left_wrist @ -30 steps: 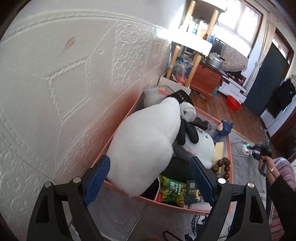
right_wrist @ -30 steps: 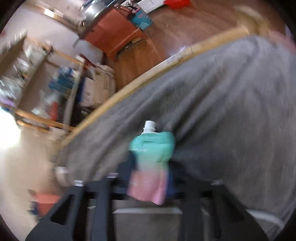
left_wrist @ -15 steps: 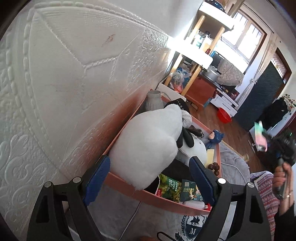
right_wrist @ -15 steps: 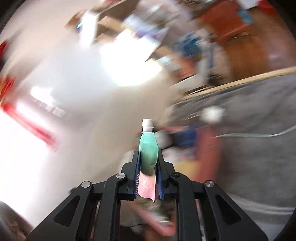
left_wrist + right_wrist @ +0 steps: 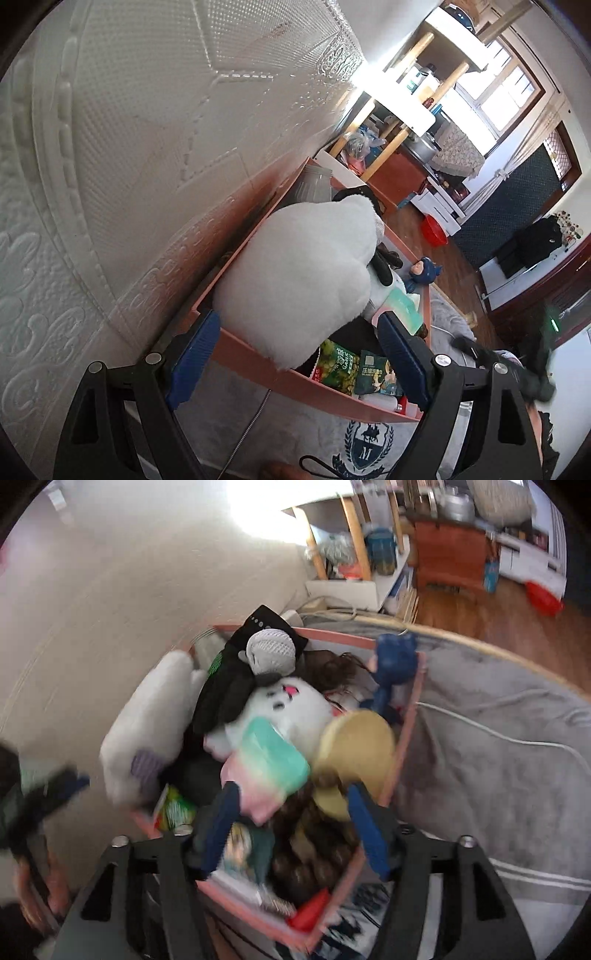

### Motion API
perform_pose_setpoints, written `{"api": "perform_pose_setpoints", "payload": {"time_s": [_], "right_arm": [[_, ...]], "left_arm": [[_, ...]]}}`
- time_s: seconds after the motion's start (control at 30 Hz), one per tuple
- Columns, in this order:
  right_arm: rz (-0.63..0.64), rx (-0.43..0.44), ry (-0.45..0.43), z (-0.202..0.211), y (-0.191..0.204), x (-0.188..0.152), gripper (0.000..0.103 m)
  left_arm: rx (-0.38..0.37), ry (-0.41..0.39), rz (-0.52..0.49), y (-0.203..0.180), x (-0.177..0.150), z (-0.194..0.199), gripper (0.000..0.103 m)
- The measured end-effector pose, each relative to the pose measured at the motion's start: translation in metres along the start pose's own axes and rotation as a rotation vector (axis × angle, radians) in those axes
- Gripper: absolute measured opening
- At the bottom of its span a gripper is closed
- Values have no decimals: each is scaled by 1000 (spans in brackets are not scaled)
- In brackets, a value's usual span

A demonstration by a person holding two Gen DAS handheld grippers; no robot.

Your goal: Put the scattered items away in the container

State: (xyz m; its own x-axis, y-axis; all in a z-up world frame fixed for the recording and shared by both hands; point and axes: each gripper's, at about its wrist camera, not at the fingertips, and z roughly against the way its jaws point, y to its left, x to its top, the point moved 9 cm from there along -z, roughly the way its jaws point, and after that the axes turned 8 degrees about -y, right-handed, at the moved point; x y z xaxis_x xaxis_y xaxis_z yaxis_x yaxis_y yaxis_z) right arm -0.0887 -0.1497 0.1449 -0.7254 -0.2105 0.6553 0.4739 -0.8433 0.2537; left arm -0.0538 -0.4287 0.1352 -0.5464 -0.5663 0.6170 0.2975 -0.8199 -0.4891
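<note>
The pink container (image 5: 404,734) is heaped with things: a white plush pillow (image 5: 303,280), a white plush toy (image 5: 288,709), a blue figurine (image 5: 391,664), snack packets (image 5: 338,365). A teal and pink pouch (image 5: 266,764) lies on top of the heap; it also shows in the left wrist view (image 5: 400,308). My right gripper (image 5: 291,823) is open just above the pouch, holding nothing. My left gripper (image 5: 295,354) is open and empty at the container's near rim (image 5: 280,380), in front of the white pillow.
The container stands against an embossed white wall (image 5: 147,147) on a grey blanket (image 5: 498,746). A white cable (image 5: 498,734) crosses the blanket. Shelves, a wooden cabinet (image 5: 448,554) and a red basin (image 5: 434,230) stand on the floor beyond.
My right gripper swung over the container, opened and let go of the pouch, which now lies on the heap. My left gripper stayed open and tilted a little.
</note>
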Motion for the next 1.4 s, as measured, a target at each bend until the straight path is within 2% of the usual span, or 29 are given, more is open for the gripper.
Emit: {"api": "perform_pose_setpoints", "payload": {"time_s": [0.13, 0.17, 0.33, 0.43, 0.57, 0.63, 0.67, 0.77, 0.83, 0.9, 0.97, 1.0, 1.07, 1.1, 1.17, 1.23, 1.3, 1.4], "right_arm": [[97, -113, -64, 51, -7, -26, 84], [99, -133, -78, 66, -11, -35, 84], [8, -209, -139, 118, -33, -69, 95], [-17, -261, -193, 156, -45, -87, 100], [-36, -321, -244, 194, -54, -100, 102], [-55, -335, -265, 211, -56, -104, 102], [-62, -344, -277, 219, -57, -105, 102], [-87, -368, -315, 239, -57, -111, 102], [-106, -390, -336, 250, -58, -117, 102], [-127, -416, -346, 256, -62, -127, 102], [-168, -430, -340, 261, -70, -141, 102], [-185, -429, -336, 262, -73, -147, 102], [-205, -435, -324, 264, -79, -162, 102], [-208, -443, -319, 264, -81, -168, 102], [-219, -452, -316, 264, -85, -181, 102], [-250, -433, -315, 260, -86, -188, 102], [-286, -414, -317, 255, -87, -193, 102], [-310, -403, -320, 246, -84, -194, 102]], "left_arm": [[13, -2, -31, -5, 0, 1, 87], [18, 0, -39, -6, 0, 0, 87], [38, 86, -89, -21, -4, -7, 87], [-9, 49, -153, -61, 5, 11, 87], [-112, 8, -270, -145, 5, 53, 87], [-172, 14, -300, -188, -9, 77, 91], [-199, 19, -296, -204, -18, 85, 103], [-315, 68, -265, -250, -75, 110, 103], [-345, 117, -268, -269, -127, 116, 103], [-332, 145, -273, -274, -171, 117, 103], [-315, 154, -322, -277, -209, 117, 103], [-294, 141, -376, -280, -220, 116, 103], [-228, 65, -468, -283, -225, 119, 103], [-189, 8, -505, -283, -224, 122, 103], [-62, -92, -558, -276, -221, 122, 103], [88, -123, -610, -262, -227, 114, 103], [107, -78, -654, -254, -242, 104, 103], [40, -21, -664, -247, -266, 97, 103]]}}
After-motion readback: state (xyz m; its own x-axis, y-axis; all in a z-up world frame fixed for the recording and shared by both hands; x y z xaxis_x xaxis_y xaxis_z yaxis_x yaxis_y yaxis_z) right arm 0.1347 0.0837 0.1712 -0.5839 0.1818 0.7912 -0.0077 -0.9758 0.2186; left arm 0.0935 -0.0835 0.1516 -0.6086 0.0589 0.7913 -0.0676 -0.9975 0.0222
